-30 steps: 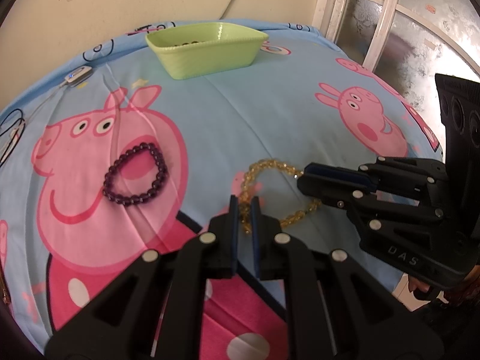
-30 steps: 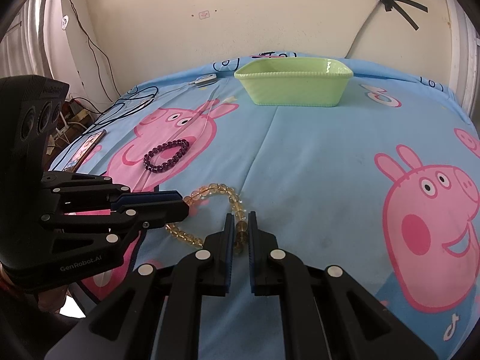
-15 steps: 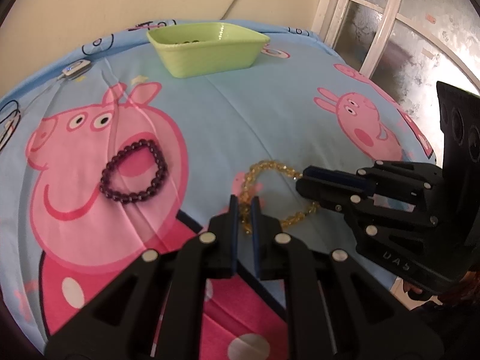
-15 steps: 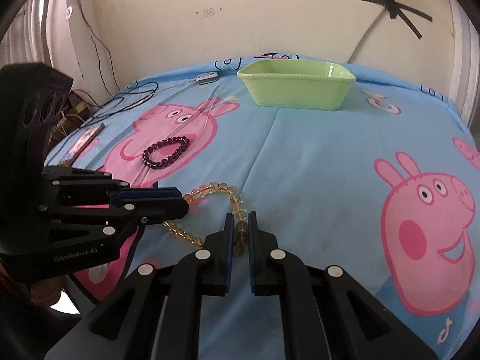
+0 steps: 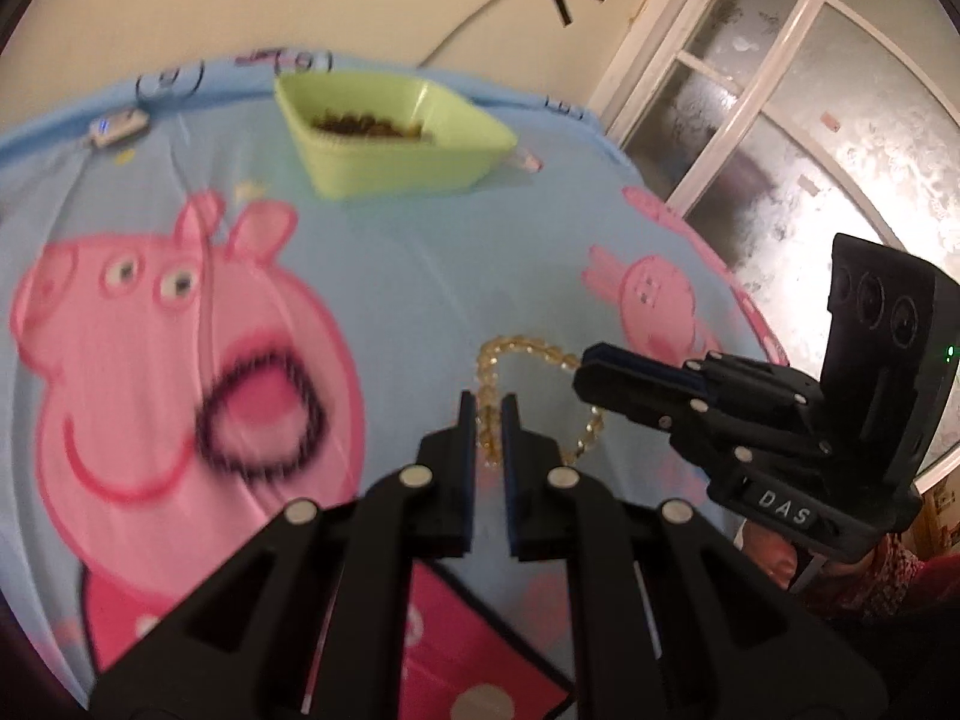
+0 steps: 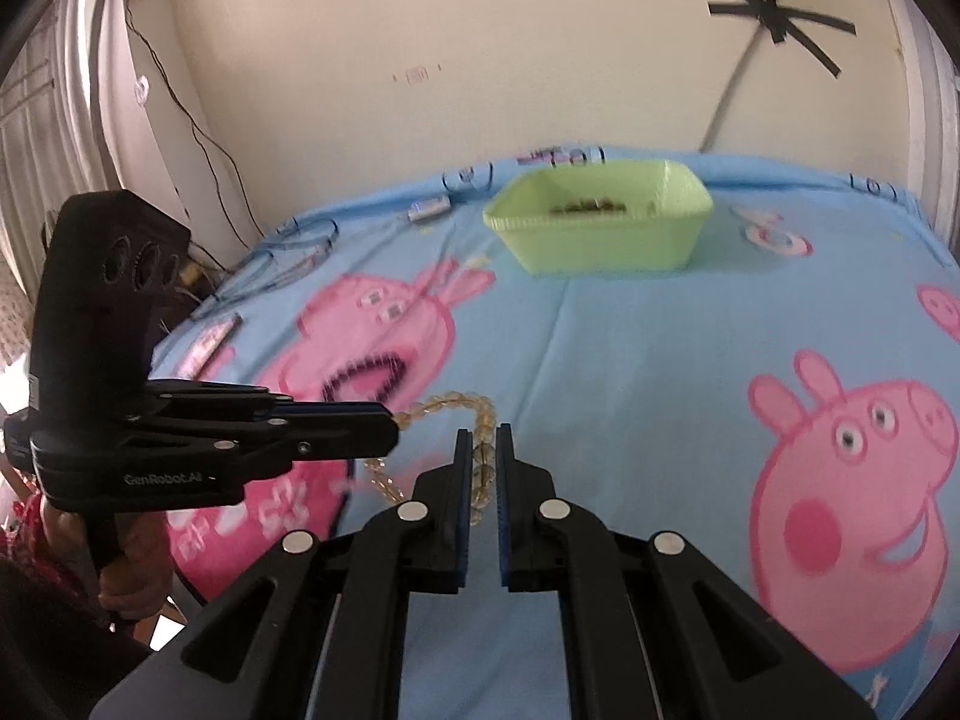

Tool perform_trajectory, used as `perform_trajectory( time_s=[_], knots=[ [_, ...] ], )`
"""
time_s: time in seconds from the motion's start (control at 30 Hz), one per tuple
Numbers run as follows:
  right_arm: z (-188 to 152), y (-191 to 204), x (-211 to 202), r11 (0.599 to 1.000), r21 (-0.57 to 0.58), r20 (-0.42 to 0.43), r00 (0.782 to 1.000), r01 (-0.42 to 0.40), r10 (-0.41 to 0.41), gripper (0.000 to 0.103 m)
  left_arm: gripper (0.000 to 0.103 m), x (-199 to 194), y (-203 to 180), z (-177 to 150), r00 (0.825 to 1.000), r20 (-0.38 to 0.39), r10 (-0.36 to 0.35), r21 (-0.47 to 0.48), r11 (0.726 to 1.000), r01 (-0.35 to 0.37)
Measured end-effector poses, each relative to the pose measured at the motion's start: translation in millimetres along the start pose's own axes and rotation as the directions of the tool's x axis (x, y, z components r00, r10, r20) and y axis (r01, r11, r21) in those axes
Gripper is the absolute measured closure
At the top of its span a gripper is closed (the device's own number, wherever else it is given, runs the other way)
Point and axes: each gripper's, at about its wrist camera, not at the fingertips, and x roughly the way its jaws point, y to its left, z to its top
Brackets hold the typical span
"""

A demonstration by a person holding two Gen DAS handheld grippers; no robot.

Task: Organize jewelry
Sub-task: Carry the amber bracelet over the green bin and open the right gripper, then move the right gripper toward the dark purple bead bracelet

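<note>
Two tools in view, both clamped on one strand: the yellow bead bracelet (image 5: 489, 414). Left tool (image 5: 487, 414) pinched on the near-left part of the loop, beads showing between its blue-lined fingers. Right tool (image 6: 483, 450) pinched on another stretch of the same loop (image 6: 474, 420), beads stacked in the narrow slot between its fingers. Seen from the left wrist view, right tool (image 5: 585, 369) entering from the right, tip at the far-right side of the loop. Seen from the right wrist view, left tool (image 6: 393, 429) entering from the left, tip at the loop's left end. Loop spanning from one tool to the other above the bed sheet (image 6: 630, 372); whether the slack beads touch the sheet, cannot tell.

Dark purple bracelet (image 5: 261, 414) flat on the sheet, on the mouth of the big pink pig print, left of the left tool and apart from it; blurred in both views (image 6: 366, 375).

Green tray (image 5: 390, 144) at the far side of the bed near the wall, well apart from both tools; some dark and amber beads inside it (image 6: 585, 207), too small to tell apart.

Small white device (image 5: 117, 126) with cable on the sheet, left of the tray.
</note>
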Motion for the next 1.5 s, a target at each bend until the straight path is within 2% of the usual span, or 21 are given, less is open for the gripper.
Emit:
perform_trajectory(
  time_s=[0.17, 0.23, 0.3, 0.37, 0.43, 0.47, 0.5, 0.53, 0.6, 0.7, 0.73, 0.8, 0.87, 0.93, 1.03, 1.17, 1.33, 1.5],
  knots=[
    [54, -6, -3, 0.998, -0.054, 0.106, 0.994, 0.023, -0.017, 0.103, 0.096, -4, 5, 61, 0.996, 0.083, 0.028, 0.048, 0.998, -0.032],
    [80, -12, 0, 0.997, -0.06, 0.15, 0.988, 0.043, -0.034, 0.103, 0.096, -2, 10, 97, 0.99, 0.129, 0.059, 0.066, 0.996, -0.068],
    [105, -20, 5, 0.997, -0.055, 0.19, 0.981, 0.058, -0.046, 0.103, 0.095, 7, 17, 131, 0.986, 0.154, 0.06, 0.066, 0.995, -0.071],
    [133, -31, 17, 0.994, -0.046, 0.228, 0.97, 0.098, -0.085, 0.103, 0.095, 13, 24, 153, 0.979, 0.183, 0.09, 0.068, 0.992, -0.104],
    [150, -45, 37, 0.99, -0.061, 0.213, 0.971, 0.128, -0.112, 0.103, 0.076, 36, 30, 175, 0.972, 0.173, 0.158, 0.075, 0.982, -0.173],
    [154, -51, 51, 0.984, -0.061, 0.18, 0.971, 0.17, -0.156, 0.103, 0.072, 51, 36, 181, 0.97, 0.14, 0.201, 0.056, 0.976, -0.21],
    [152, -56, 60, 0.976, -0.042, 0.152, 0.967, 0.213, -0.204, 0.103, 0.072, 57, 39, 181, 0.969, 0.117, 0.217, 0.04, 0.974, -0.223],
    [148, -59, 63, 0.976, -0.021, 0.138, 0.967, 0.219, -0.214, 0.103, 0.072, 59, 42, 177, 0.969, 0.102, 0.223, 0.02, 0.974, -0.226],
    [130, -63, 52, 0.986, 0.042, 0.145, 0.976, 0.158, -0.163, 0.103, 0.072, 46, 42, 156, 0.969, 0.131, 0.21, 0.012, 0.977, -0.214],
    [88, -63, 23, 0.986, 0.155, 0.203, 0.975, 0.059, -0.09, 0.103, 0.072, 25, 25, 111, 0.949, 0.165, 0.267, 0.033, 0.961, -0.276],
    [70, -56, 17, 0.983, 0.179, 0.207, 0.976, 0.032, -0.07, 0.103, 0.072, 24, 19, 96, 0.95, 0.155, 0.272, 0.051, 0.958, -0.283],
    [41, -42, 16, 0.978, 0.207, 0.168, 0.985, 0.012, -0.047, 0.103, 0.072, 21, 5, 65, 0.944, 0.152, 0.293, 0.081, 0.948, -0.307],
    [28, -34, 21, 0.978, 0.209, 0.1, 0.995, -0.007, -0.015, 0.103, 0.072, 18, -8, 35, 0.941, 0.138, 0.308, 0.107, 0.94, -0.324],
    [12, -24, 18, 0.979, 0.205, 0.067, 0.998, -0.004, -0.01, 0.102, 0.071, 16, -13, 15, 0.932, 0.137, 0.335, 0.114, 0.929, -0.351],
    [-5, -9, 10, 0.98, 0.198, 0.046, 0.999, 0.013, -0.022, 0.095, 0.071, 9, -16, -6, 0.928, 0.135, 0.348, 0.111, 0.925, -0.363],
    [-18, 7, 4, 0.983, 0.177, 0.027, 0.998, 0.044, -0.05, 0.091, 0.071, 5, -15, -24, 0.932, 0.113, 0.344, 0.097, 0.93, -0.355],
    [-29, 11, 4, 0.976, 0.207, -0.01, 0.997, 0.071, -0.071, 0.09, 0.071, 5, -12, -40, 0.94, 0.083, 0.332, 0.08, 0.938, -0.338],
    [-34, 10, 5, 0.969, 0.235, -0.029, 0.997, 0.072, -0.067, 0.09, 0.071, 2, -7, -50, 0.937, 0.075, 0.341, 0.064, 0.936, -0.345]
  ],
)
